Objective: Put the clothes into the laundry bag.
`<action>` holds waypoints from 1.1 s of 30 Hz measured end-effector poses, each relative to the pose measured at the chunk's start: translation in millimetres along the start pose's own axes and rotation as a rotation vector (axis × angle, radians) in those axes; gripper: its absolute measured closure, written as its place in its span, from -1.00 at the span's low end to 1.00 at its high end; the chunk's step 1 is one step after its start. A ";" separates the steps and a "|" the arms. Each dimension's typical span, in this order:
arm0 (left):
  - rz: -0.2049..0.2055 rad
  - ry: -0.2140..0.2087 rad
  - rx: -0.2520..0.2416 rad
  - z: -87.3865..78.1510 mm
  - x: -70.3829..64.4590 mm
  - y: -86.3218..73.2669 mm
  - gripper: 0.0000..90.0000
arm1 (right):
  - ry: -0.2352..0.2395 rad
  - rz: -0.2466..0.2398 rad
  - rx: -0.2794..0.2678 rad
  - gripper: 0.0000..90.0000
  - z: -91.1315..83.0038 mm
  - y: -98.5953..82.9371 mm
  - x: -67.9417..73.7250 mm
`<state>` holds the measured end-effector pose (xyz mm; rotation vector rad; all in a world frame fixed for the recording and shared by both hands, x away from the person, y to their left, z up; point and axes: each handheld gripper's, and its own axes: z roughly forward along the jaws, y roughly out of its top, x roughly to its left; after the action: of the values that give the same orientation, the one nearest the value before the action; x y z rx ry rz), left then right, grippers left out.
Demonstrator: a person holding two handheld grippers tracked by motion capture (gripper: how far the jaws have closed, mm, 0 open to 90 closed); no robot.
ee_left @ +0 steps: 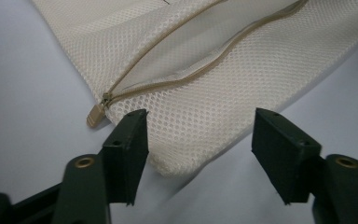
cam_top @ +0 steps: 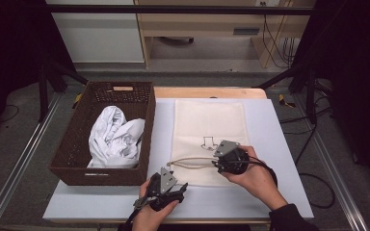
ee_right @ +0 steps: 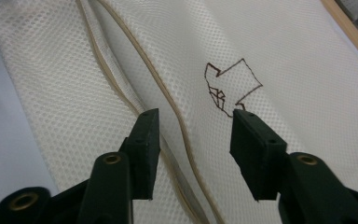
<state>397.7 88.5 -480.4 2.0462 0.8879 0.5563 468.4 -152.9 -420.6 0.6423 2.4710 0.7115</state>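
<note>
A cream mesh laundry bag (cam_top: 207,130) lies flat on the pale table, its tan zipper (cam_top: 192,162) unzipped near the front end. In the left gripper view the bag's front corner (ee_left: 182,154) sits between the jaws and the zipper pull (ee_left: 95,114) lies just left of them. My left gripper (cam_top: 176,188) (ee_left: 200,149) is open at that corner. My right gripper (cam_top: 218,166) (ee_right: 193,140) is open and hovers over the bag (ee_right: 261,56), beside the zipper opening (ee_right: 168,107) and a dark printed logo (ee_right: 230,86).
A dark wicker basket (cam_top: 70,168) stands on the left of the table and holds a crumpled white garment (cam_top: 113,137). A wooden strip (cam_top: 207,92) runs along the table's far edge. Cables lie on the floor at the right.
</note>
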 end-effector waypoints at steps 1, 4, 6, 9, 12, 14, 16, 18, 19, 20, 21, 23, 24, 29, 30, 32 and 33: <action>-0.003 -0.001 0.003 0.8 0.5 0.4 -0.14 | 0.003 -0.008 0.009 0.22 2.9 1.8 0.5; -0.002 -0.003 0.009 2.5 0.8 1.0 -0.06 | 0.018 -0.039 0.072 0.28 15.2 6.3 2.4; -0.001 -0.007 0.012 3.8 0.8 1.4 -0.02 | 0.017 -0.037 0.119 0.31 22.2 6.7 3.4; -0.002 -0.008 0.010 4.3 0.3 1.4 0.05 | 0.003 -0.046 0.146 0.39 26.6 7.2 3.5; 0.004 -0.009 0.013 4.9 0.0 1.2 0.08 | -0.010 -0.048 0.141 0.57 28.0 10.0 2.8; 0.006 -0.007 0.014 5.7 -0.7 0.9 0.09 | -0.005 -0.051 0.143 0.72 27.4 12.1 0.7; 0.010 -0.010 0.013 5.9 -1.5 0.7 0.09 | 0.000 -0.058 0.144 0.82 25.7 14.4 -0.2; 0.011 -0.011 0.011 6.0 -2.6 0.7 0.09 | -0.001 -0.062 0.147 0.89 23.8 16.4 -1.4; 0.012 -0.012 0.010 5.8 -2.9 0.8 0.09 | 0.001 -0.065 0.146 0.92 22.5 17.7 -2.8; 0.015 -0.014 0.009 5.7 -3.2 0.9 0.09 | -0.001 -0.060 0.143 0.93 21.1 19.2 -4.2; 0.015 -0.014 0.009 5.7 -3.2 0.9 0.09 | -0.001 -0.055 0.140 0.94 19.4 20.8 -6.1; 0.014 -0.016 0.008 5.8 -3.2 0.9 0.09 | -0.013 -0.049 0.122 0.95 14.3 24.7 -10.9; 0.015 -0.016 0.008 6.0 -3.2 0.9 0.09 | -0.013 -0.049 0.122 0.95 14.3 24.7 -10.9; 0.013 -0.022 0.006 7.4 -2.6 2.5 0.10 | -0.088 -0.036 0.055 0.95 -3.9 41.1 -19.6; 0.011 -0.022 0.004 7.7 -2.7 2.8 0.10 | -0.107 -0.036 0.041 0.95 -7.1 44.4 -20.6; 0.011 -0.022 0.003 8.1 -2.7 3.2 0.10 | -0.128 -0.041 0.031 0.96 -10.3 47.6 -21.8; 0.011 -0.025 0.003 8.6 -2.3 3.9 0.10 | -0.166 -0.049 0.010 0.96 -16.4 54.2 -23.9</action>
<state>403.4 80.7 -482.3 2.0580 0.8635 0.5344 493.8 -131.0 -369.1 0.6170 2.3312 0.6025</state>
